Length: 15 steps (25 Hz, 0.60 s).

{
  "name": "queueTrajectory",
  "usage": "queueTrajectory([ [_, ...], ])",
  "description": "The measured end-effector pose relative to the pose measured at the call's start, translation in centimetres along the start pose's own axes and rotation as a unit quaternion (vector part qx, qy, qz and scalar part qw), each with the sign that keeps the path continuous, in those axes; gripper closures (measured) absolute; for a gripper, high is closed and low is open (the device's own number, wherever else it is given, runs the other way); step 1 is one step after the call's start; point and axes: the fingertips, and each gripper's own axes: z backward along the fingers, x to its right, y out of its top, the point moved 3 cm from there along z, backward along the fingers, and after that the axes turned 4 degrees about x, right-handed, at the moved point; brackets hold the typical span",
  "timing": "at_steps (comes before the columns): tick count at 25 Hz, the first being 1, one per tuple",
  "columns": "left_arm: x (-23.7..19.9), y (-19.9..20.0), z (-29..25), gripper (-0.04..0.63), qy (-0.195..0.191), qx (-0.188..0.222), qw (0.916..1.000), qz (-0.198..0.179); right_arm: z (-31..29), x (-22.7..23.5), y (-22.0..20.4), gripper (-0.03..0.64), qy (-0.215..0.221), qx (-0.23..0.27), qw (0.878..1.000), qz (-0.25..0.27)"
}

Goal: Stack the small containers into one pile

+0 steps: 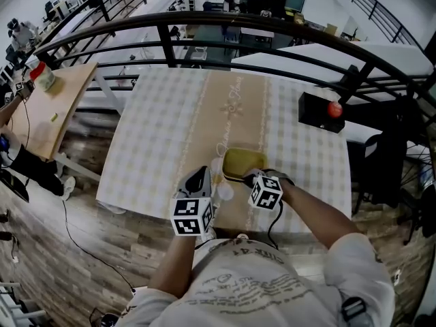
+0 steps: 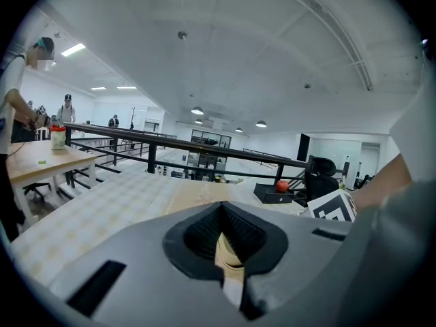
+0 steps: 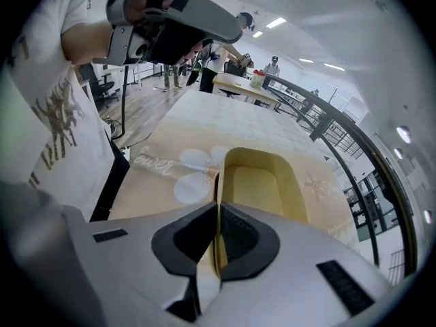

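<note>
— What is sitting past my right claw?
— A black box bearing a red ball, resting far right of it on the checked cloth.
— And beyond my left claw?
— A wooden table is standing well apart, carrying a red-lidded jar.

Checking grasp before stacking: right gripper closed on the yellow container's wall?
Yes, the right gripper has its jaws pinched on the near wall of the yellow container, as the right gripper view shows.

Container on table near front edge, box behind right
</note>
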Motion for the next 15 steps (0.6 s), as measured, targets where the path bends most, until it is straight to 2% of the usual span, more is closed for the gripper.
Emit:
queueTrajectory([
  [9,0.09,-0.04,0.0,0.589,0.003,-0.001,1.0,0.001,-0.01,-0.4,-0.89,0.601,0.01,-0.015,1.0,0.0],
  [13,0.24,-0.16,0.11,0.589,0.004,-0.001,1.0,0.001,-0.03,-0.51,-0.7,0.6,0.008,-0.003,1.0,-0.006],
  [15,0.21,-0.28,0.1,0.589,0.005,-0.002,1.0,0.002,-0.01,-0.65,-0.37,0.546,0.017,0.007,1.0,-0.014],
])
